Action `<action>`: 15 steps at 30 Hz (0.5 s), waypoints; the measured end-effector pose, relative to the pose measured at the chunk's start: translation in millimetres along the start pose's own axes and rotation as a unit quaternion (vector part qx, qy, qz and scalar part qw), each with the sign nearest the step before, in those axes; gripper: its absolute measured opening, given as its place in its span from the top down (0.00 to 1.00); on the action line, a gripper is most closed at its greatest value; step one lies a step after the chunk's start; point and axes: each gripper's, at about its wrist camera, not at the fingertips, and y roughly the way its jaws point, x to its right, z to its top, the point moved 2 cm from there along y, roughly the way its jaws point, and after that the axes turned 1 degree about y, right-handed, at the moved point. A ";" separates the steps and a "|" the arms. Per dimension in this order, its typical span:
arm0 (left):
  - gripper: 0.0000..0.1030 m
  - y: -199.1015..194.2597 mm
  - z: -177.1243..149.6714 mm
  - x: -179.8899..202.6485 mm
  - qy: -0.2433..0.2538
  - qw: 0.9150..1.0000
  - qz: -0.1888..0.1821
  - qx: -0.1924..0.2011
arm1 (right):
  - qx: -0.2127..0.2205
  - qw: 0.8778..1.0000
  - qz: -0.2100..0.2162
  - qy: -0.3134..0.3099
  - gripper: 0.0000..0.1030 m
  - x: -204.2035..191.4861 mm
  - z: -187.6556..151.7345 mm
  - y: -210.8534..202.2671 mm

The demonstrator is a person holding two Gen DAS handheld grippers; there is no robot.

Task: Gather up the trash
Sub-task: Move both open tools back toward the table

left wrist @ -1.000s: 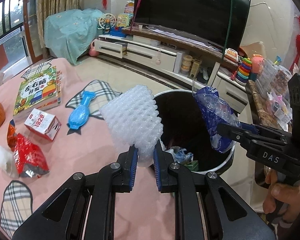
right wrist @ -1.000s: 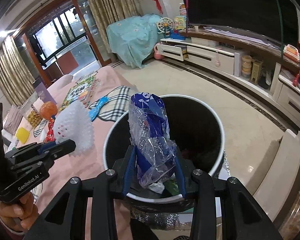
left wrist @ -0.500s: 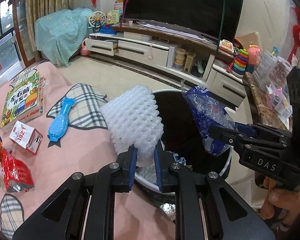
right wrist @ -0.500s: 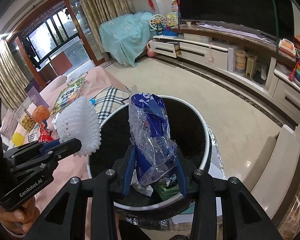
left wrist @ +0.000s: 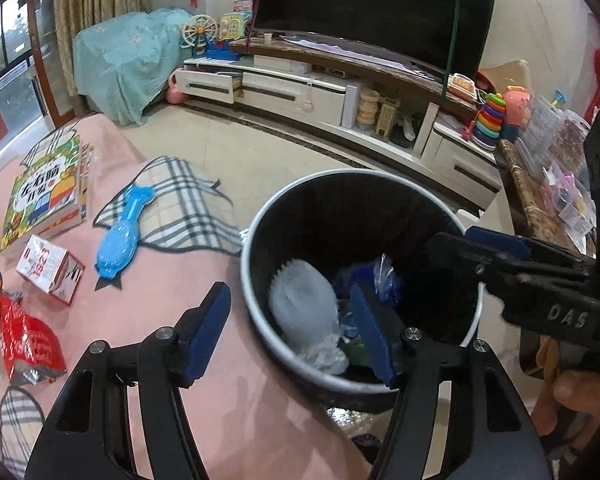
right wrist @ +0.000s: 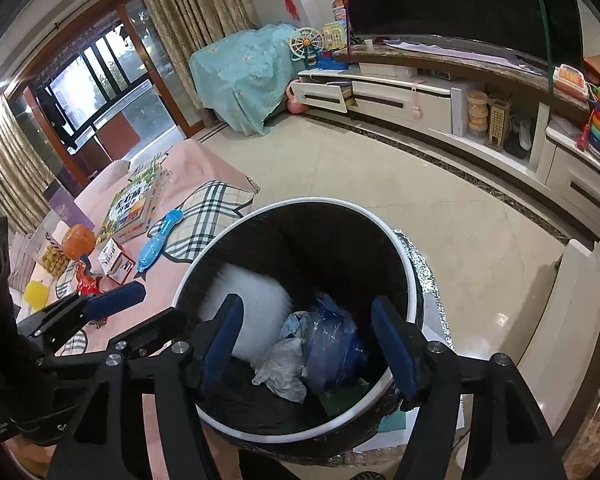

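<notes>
A black bin with a white rim [left wrist: 256,224] [right wrist: 410,280] stands beside the pink-clothed table. Inside it lie the white foam net [left wrist: 302,306] [right wrist: 256,300], blurred, and the blue plastic bag [left wrist: 380,280] [right wrist: 332,344] among other scraps. My left gripper [left wrist: 290,332] is open and empty over the bin's near rim. My right gripper [right wrist: 310,344] is open and empty above the bin; it also shows from the side in the left wrist view [left wrist: 500,252]. A red snack wrapper [left wrist: 24,340] [right wrist: 86,282] lies on the table.
On the pink tablecloth [left wrist: 148,292] lie a picture book [left wrist: 44,192], a small white-red box [left wrist: 50,270] and a blue fish-shaped toy [left wrist: 122,236]. An orange ball [right wrist: 78,240] and yellow items [right wrist: 38,294] sit farther left. A TV cabinet [left wrist: 320,92] runs along the far wall.
Both grippers opened. The foam net dropped from the left one and the blue plastic bag from the right one into the bin.
</notes>
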 end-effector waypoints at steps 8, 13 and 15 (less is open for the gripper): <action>0.38 -16.1 -33.4 -38.5 -0.032 0.999 0.020 -0.002 | 0.011 1.000 0.013 -0.015 0.24 -23.2 -3.4 -7.5; 0.38 -34.3 -63.9 -74.8 -0.073 0.997 0.033 -0.006 | 0.017 0.999 0.030 -0.034 0.20 -53.2 -13.0 -8.6; 0.38 -41.9 -79.7 -91.9 -0.095 0.995 0.042 -0.011 | 0.016 0.998 0.044 -0.042 0.20 -67.9 -17.3 -5.9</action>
